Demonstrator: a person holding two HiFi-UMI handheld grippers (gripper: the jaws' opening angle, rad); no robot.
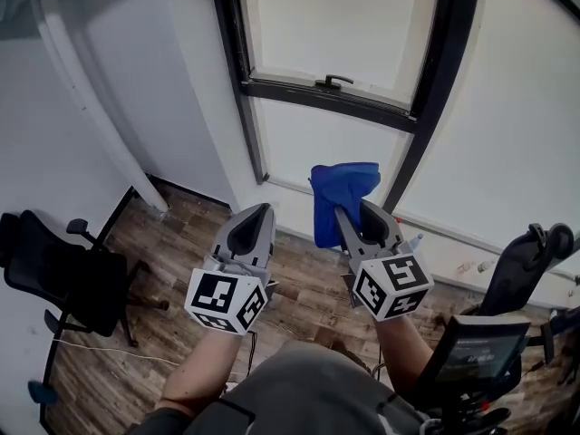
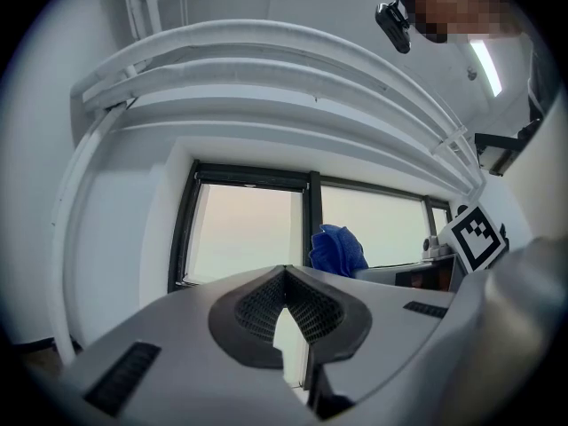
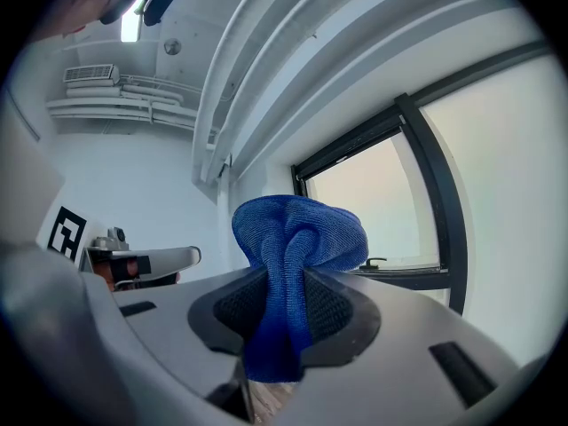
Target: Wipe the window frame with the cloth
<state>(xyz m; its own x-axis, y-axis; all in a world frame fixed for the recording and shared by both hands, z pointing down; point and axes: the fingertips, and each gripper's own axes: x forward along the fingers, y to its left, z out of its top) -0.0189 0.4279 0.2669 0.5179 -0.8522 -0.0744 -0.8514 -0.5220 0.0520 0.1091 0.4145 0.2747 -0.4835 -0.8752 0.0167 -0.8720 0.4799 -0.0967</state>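
The blue cloth (image 1: 343, 196) is bunched and pinched between the jaws of my right gripper (image 1: 356, 210), which is shut on it and held up in front of the window. In the right gripper view the cloth (image 3: 293, 256) bulges above the pads and hangs a little below them. The black window frame (image 1: 324, 96) with its handle (image 1: 333, 81) lies ahead, a short way beyond the cloth and not touching it. My left gripper (image 1: 260, 210) is beside the right one, shut and empty; its closed tips (image 2: 286, 272) point at the frame's upright (image 2: 312, 213).
A black office chair (image 1: 65, 277) stands on the wooden floor at the left. Another dark chair (image 1: 476, 356) and a black stand (image 1: 527, 252) sit at the lower right. A white pipe (image 1: 95, 107) runs down the wall on the left.
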